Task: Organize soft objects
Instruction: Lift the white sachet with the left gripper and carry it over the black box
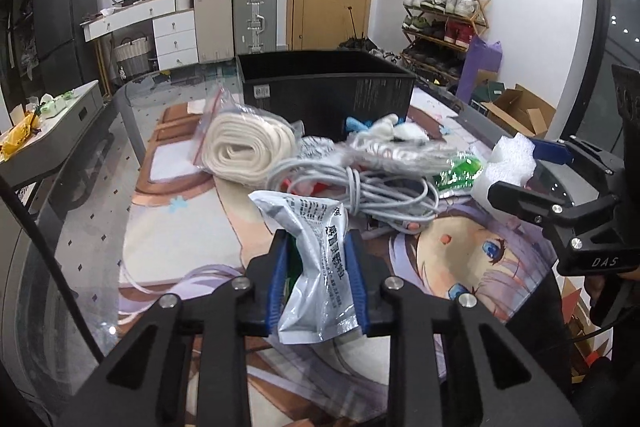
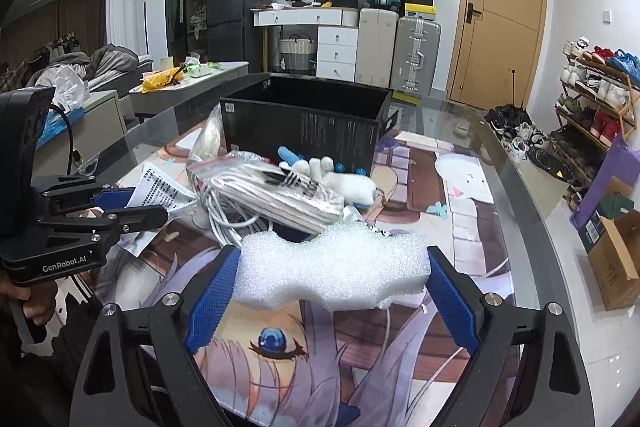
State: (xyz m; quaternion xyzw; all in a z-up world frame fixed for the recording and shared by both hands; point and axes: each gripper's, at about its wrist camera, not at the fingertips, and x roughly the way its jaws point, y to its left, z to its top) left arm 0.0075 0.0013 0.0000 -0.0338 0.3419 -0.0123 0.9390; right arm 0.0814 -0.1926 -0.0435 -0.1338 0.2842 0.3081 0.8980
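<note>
My left gripper (image 1: 318,259) is pinched narrow on a silver pouch (image 1: 316,259); the blue pads (image 1: 356,283) press its waist from both sides and it stands up between them, crumpled, clear of the mat (image 1: 192,243). My right gripper (image 2: 332,275) stands wide but full: a white foam block (image 2: 336,271) spans the gap, its ends against both pads (image 2: 210,303), lifted above the mat. From the left wrist view the foam (image 1: 508,163) shows at the right gripper's tips, off to the right.

Just beyond the pouch lies a coil of grey cable (image 1: 360,187), touching a bag (image 1: 236,143) with a rolled white strap in it on the left and a second clear bag (image 2: 276,191) lying over it. A white plush with blue bits (image 2: 344,179) rests against the front wall of the open black box (image 1: 328,95), which sits at the far end of the mat on the glass table (image 1: 80,187).
</note>
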